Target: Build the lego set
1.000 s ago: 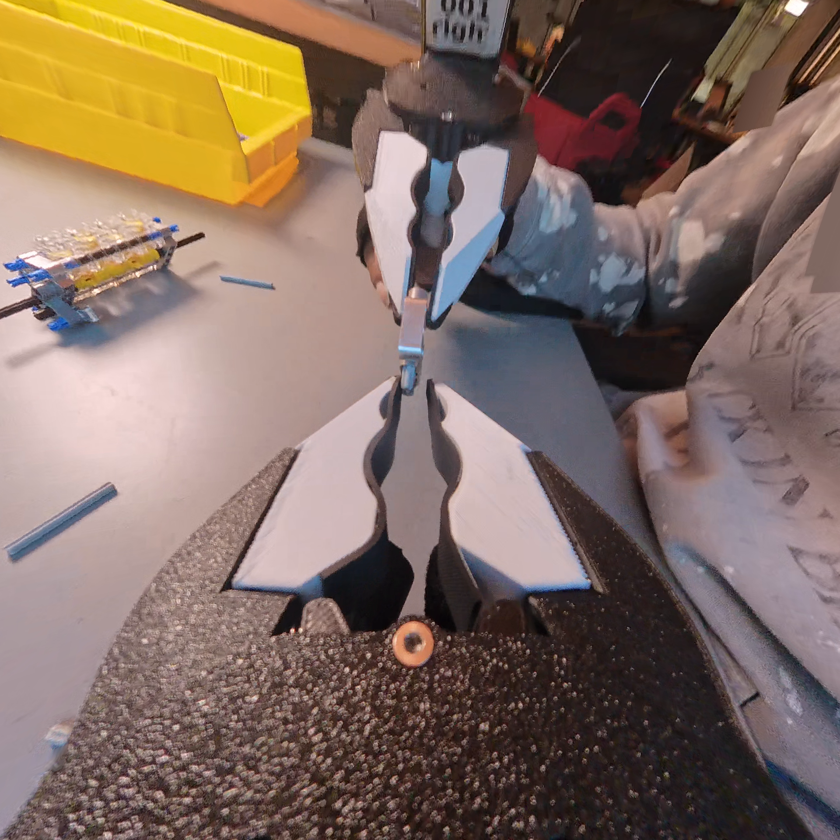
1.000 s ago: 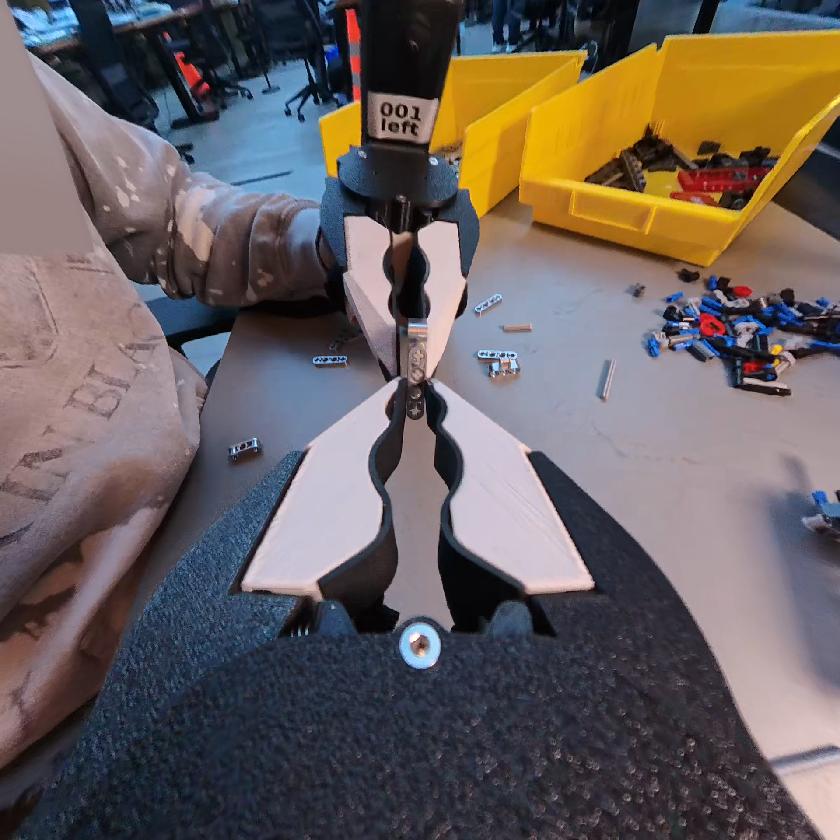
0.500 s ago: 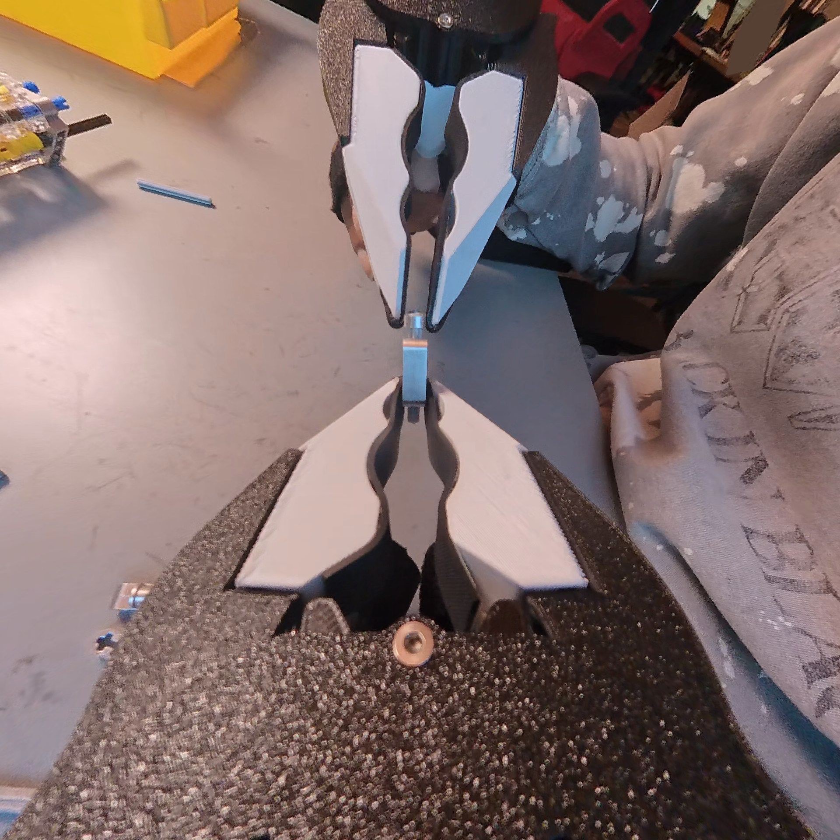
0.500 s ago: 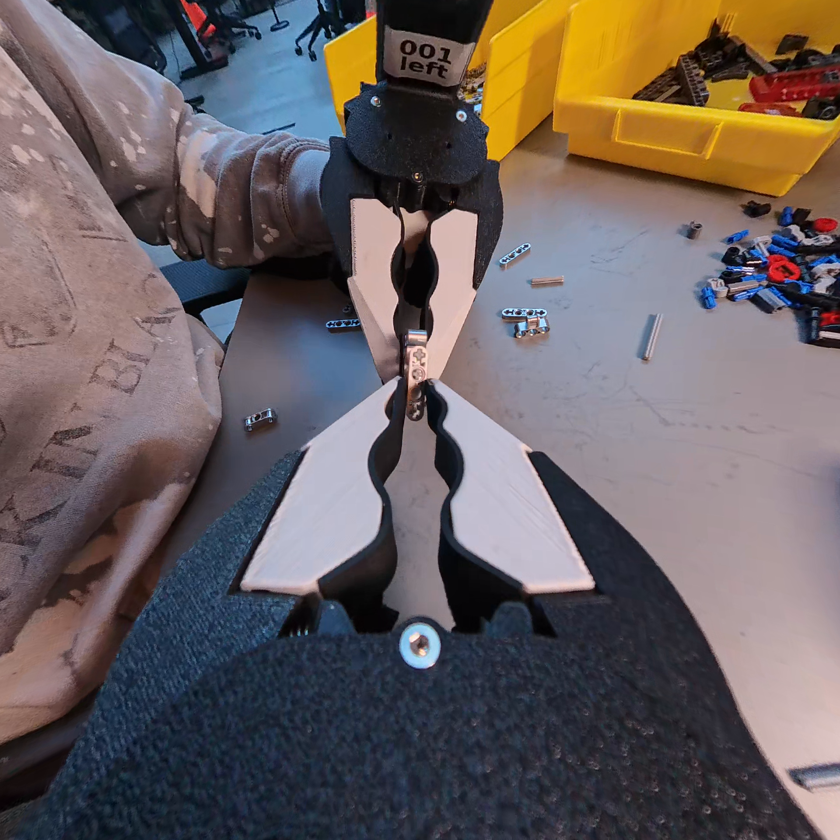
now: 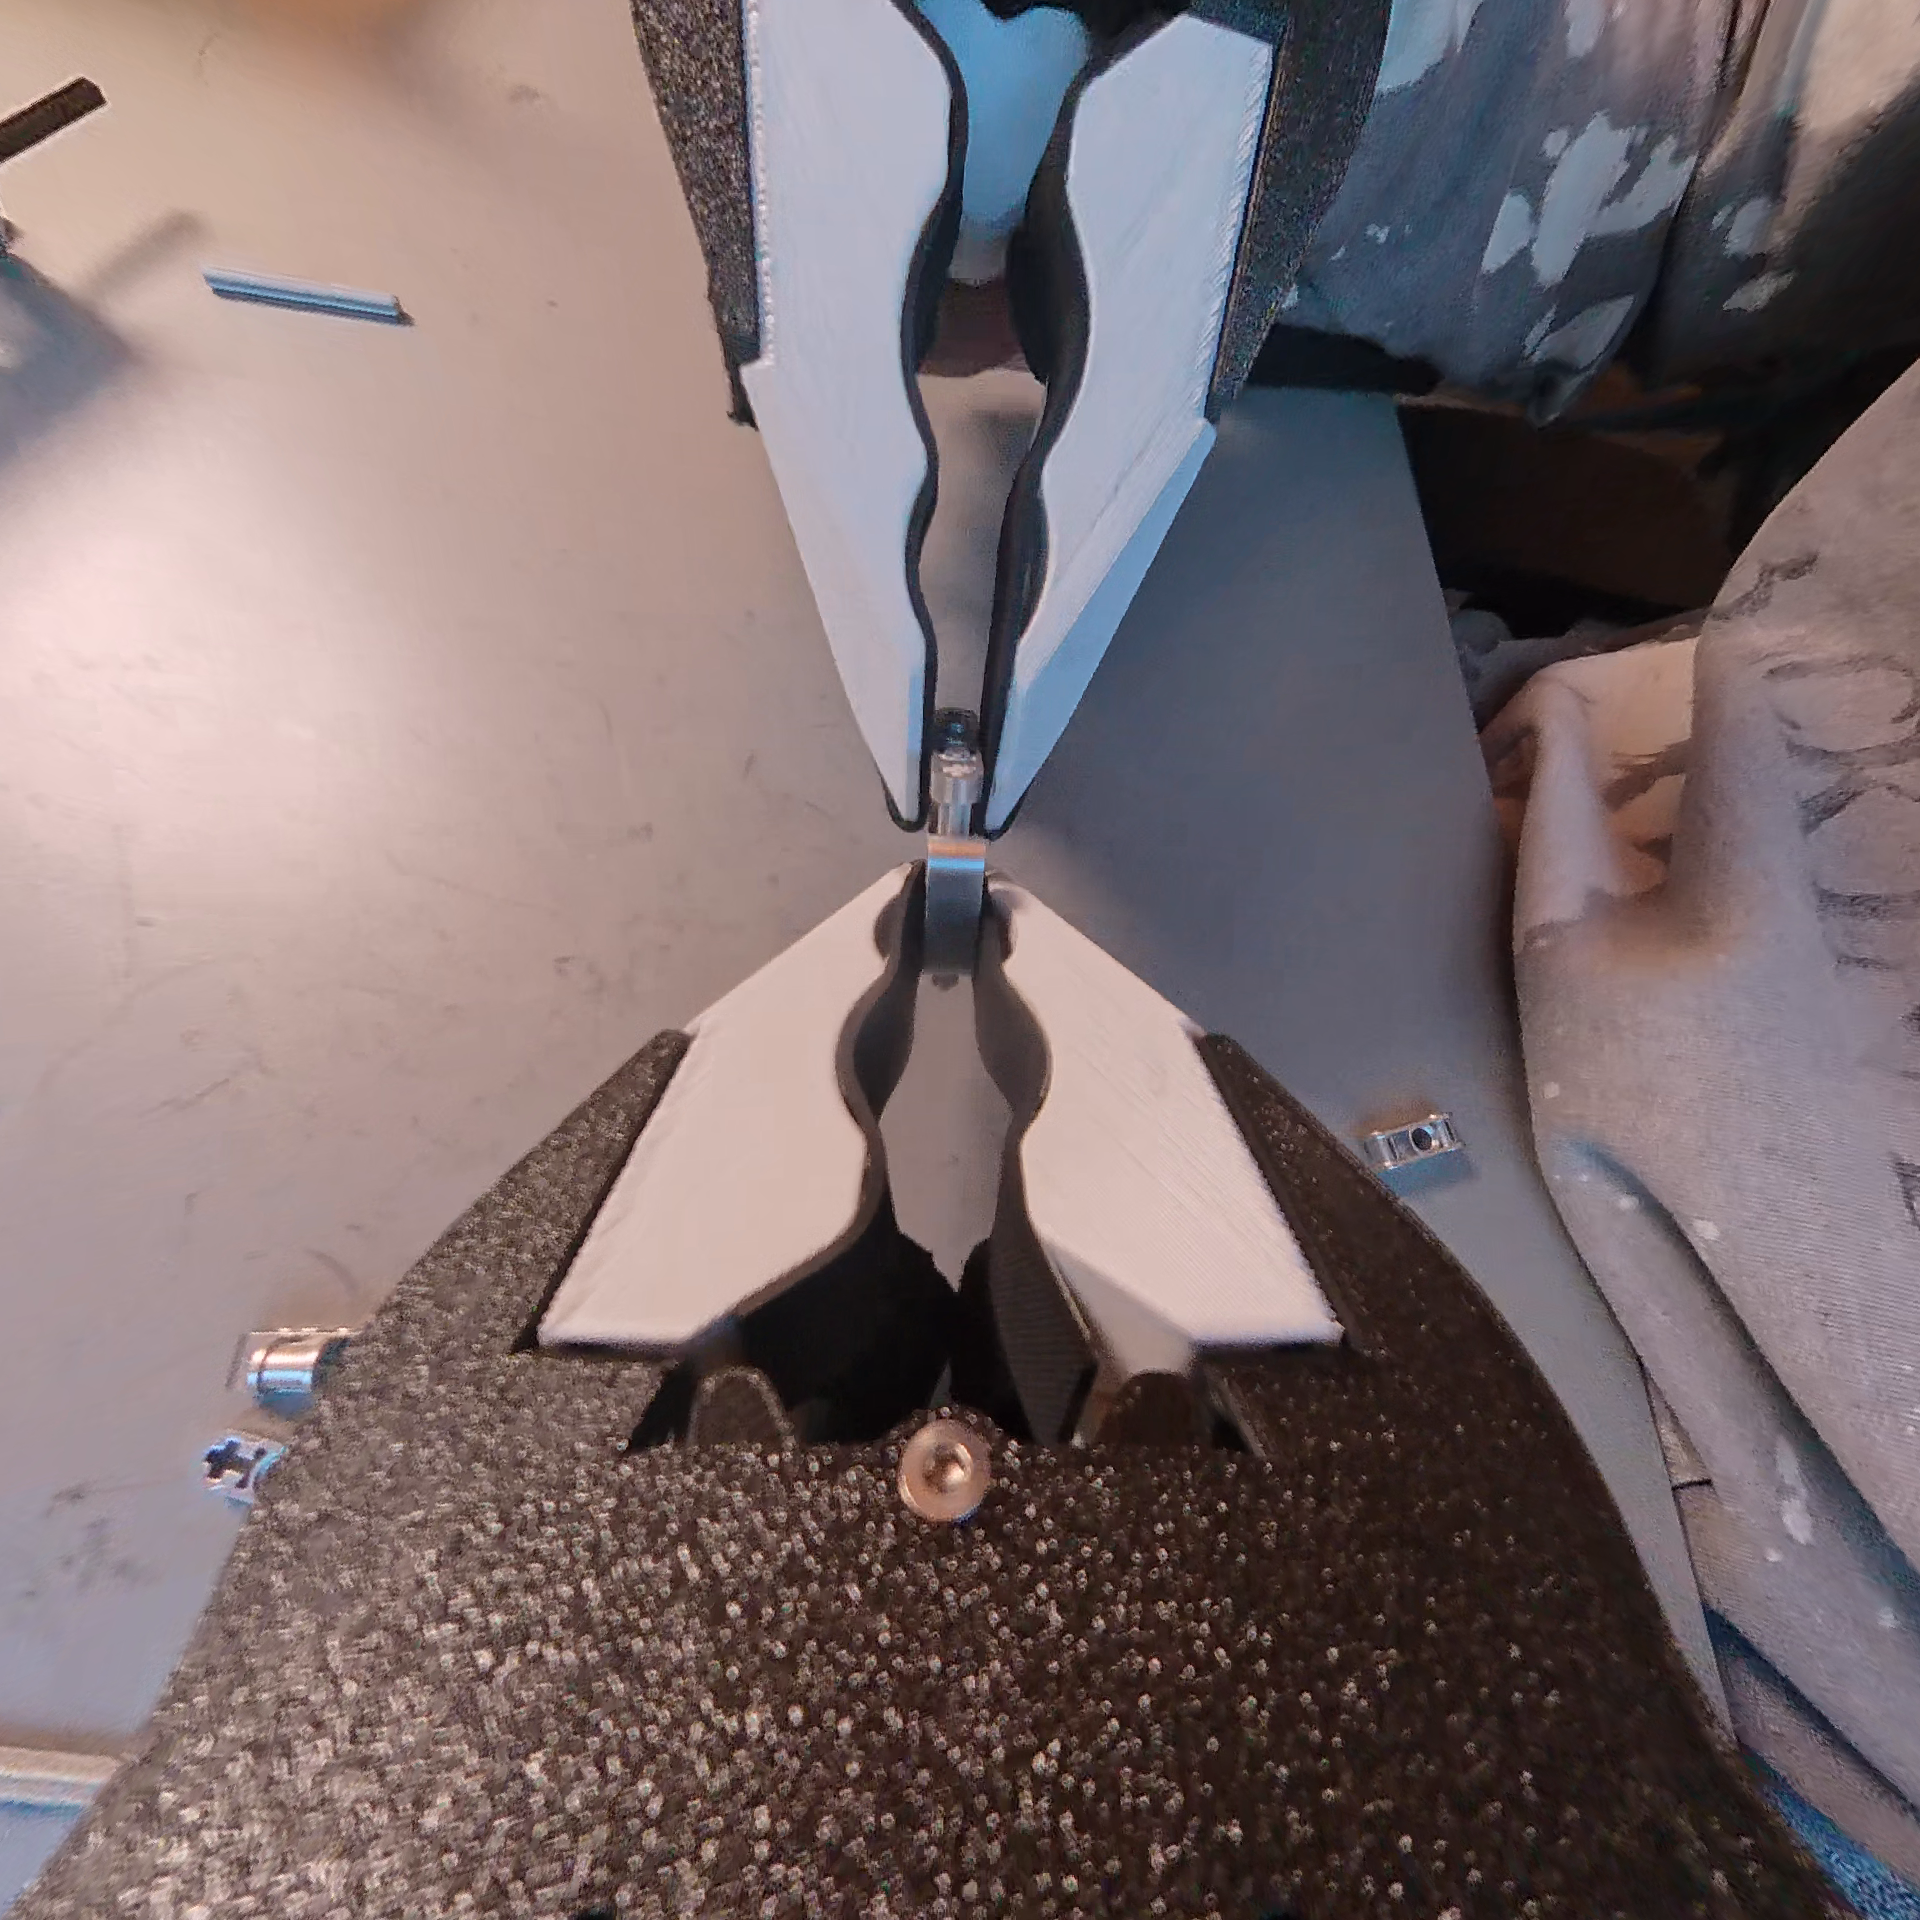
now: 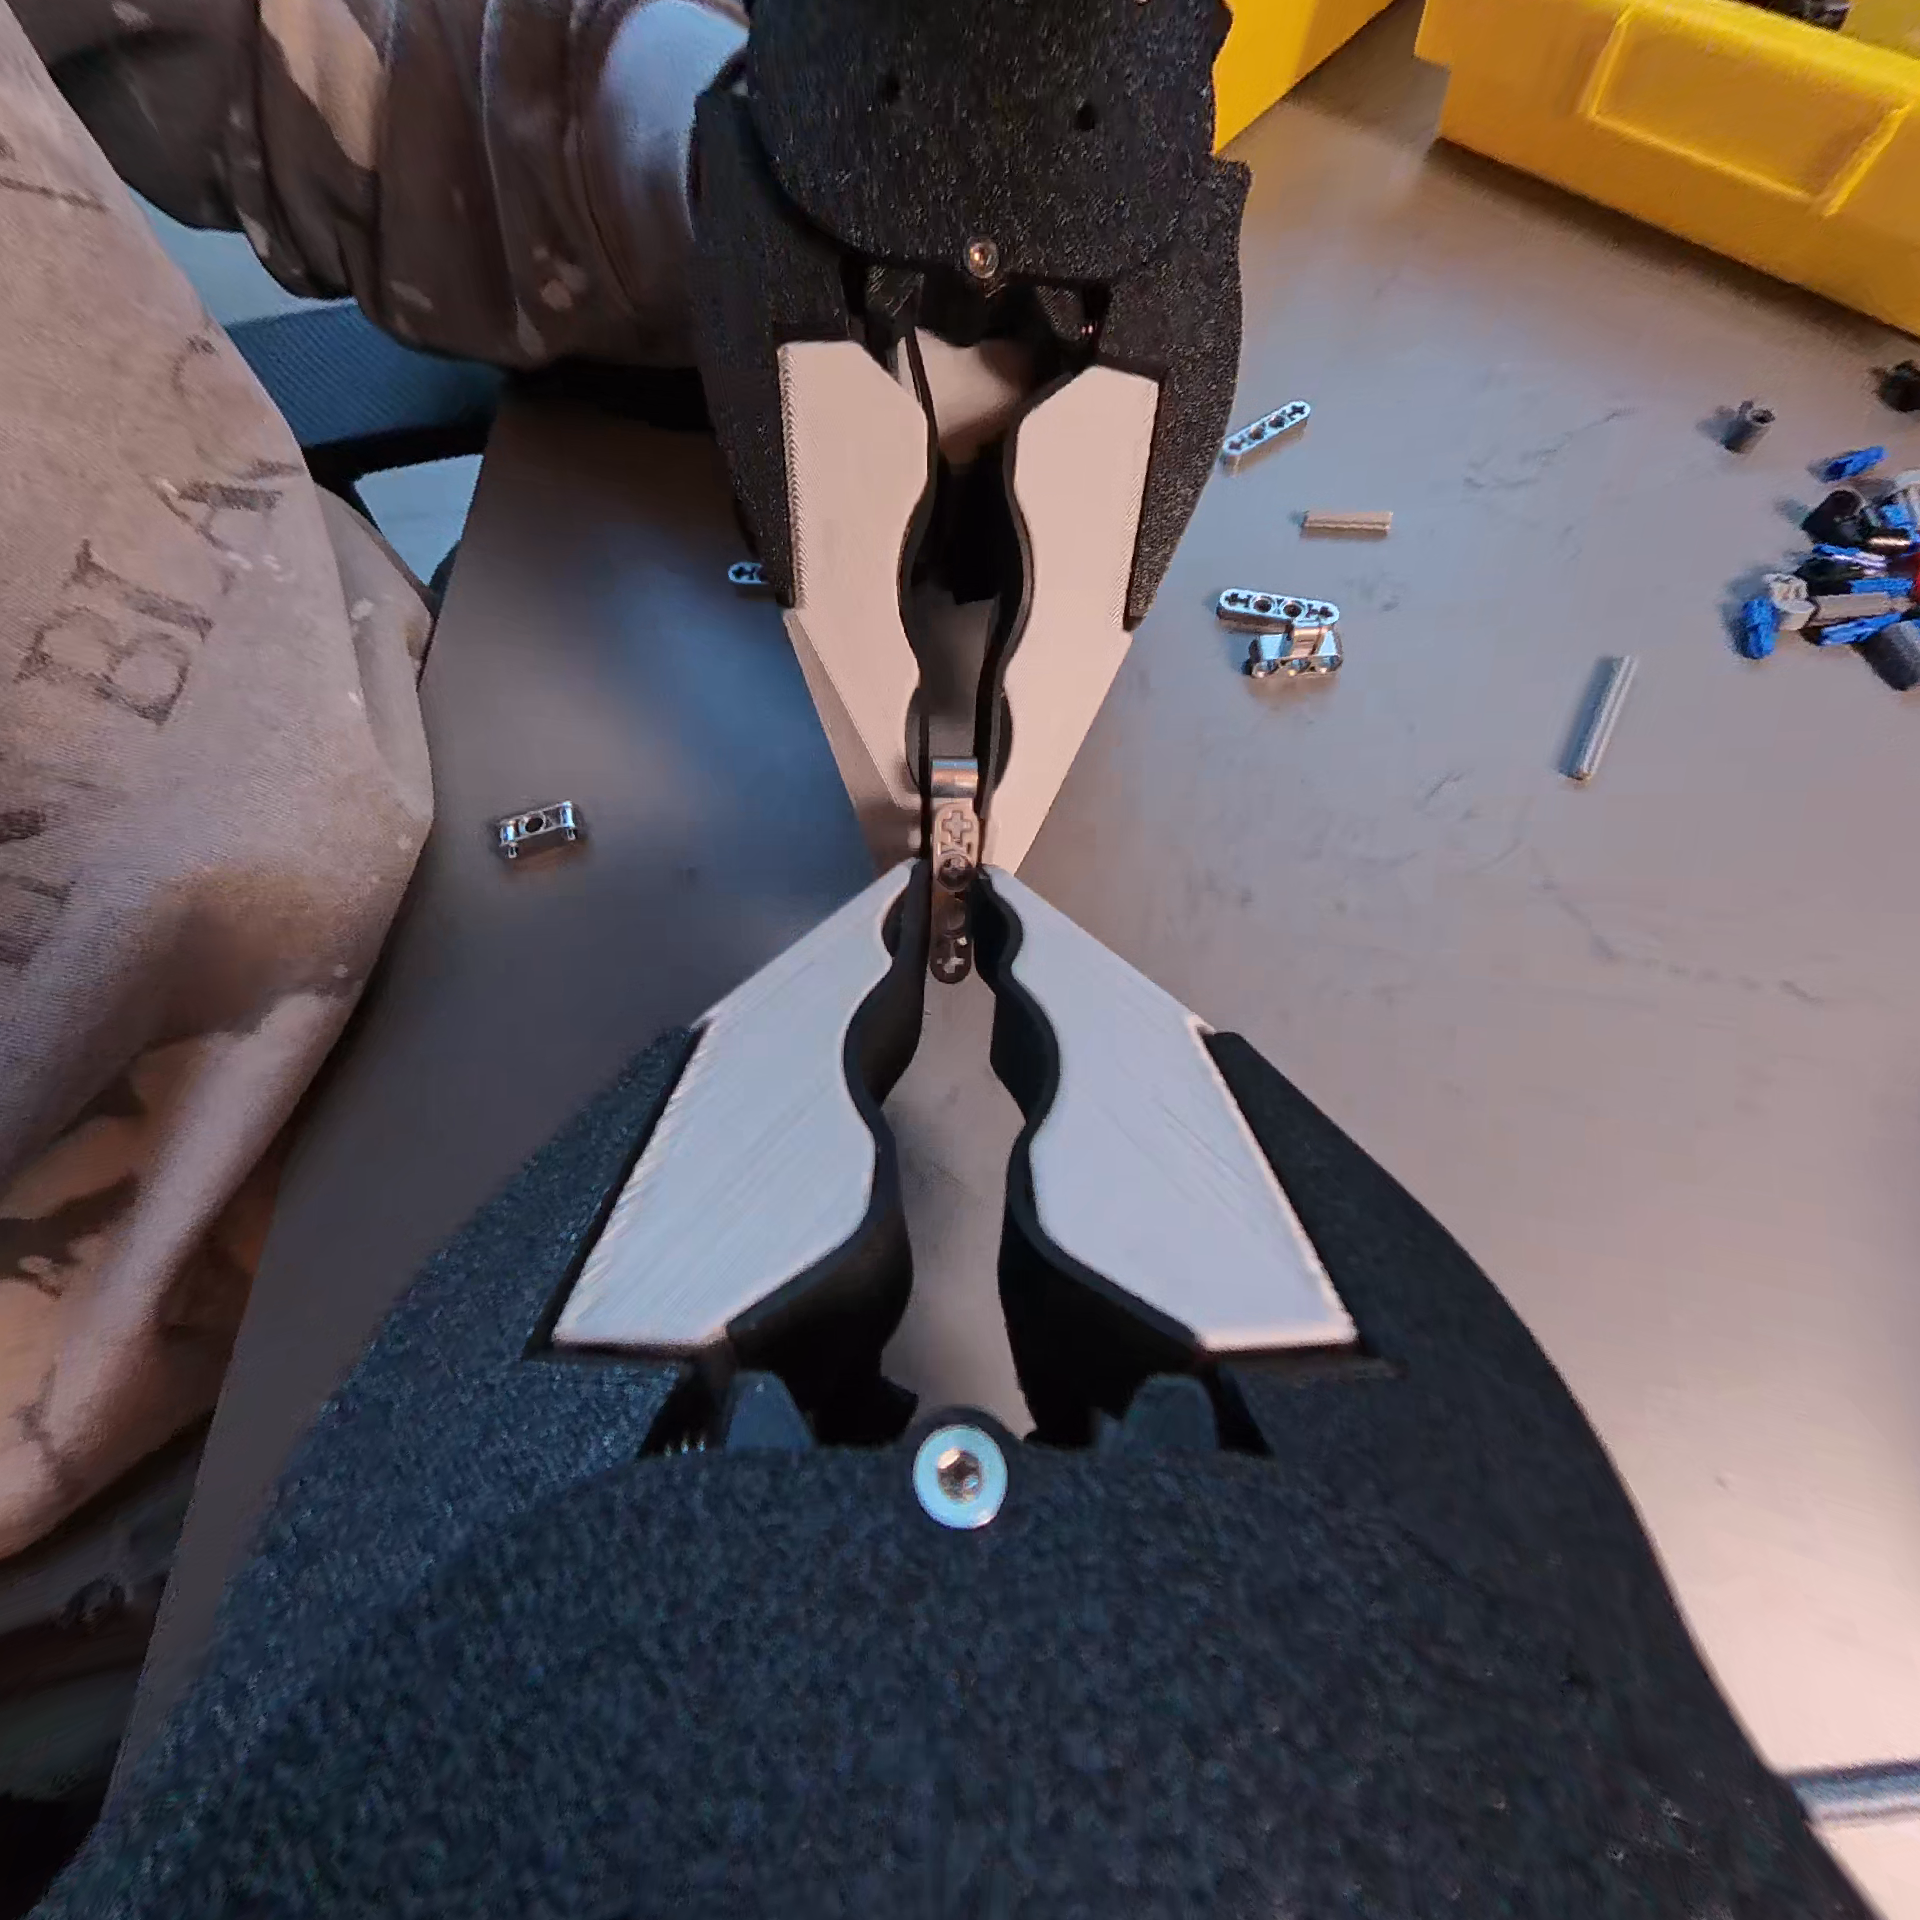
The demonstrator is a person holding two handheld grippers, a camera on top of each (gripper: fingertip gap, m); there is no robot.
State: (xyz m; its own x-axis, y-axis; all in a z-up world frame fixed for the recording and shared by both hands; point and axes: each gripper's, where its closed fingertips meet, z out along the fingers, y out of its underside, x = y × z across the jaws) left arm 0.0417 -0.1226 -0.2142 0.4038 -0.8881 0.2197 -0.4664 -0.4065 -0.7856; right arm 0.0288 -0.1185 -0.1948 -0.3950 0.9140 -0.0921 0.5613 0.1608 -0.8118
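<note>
Two grippers meet tip to tip above the table [image 6: 1455, 1039]: left gripper [image 5: 954, 902] and right gripper [image 6: 954, 883] apparently both clamp one grey beam [image 6: 954, 914].

- The left gripper [image 5: 951, 883] had a black speckled body, pale wedge fingers [image 5: 748, 1164] with wavy black edges, and a silver screw [image 5: 943, 1473].
- The right gripper [image 6: 951, 883] looked alike.
- The sleeve [image 6: 499, 177] was grey and splotched.

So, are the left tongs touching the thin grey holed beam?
Touching. The left wrist view shows the left tongs shut on the thin grey holed beam, pressed against both its sides.
</note>
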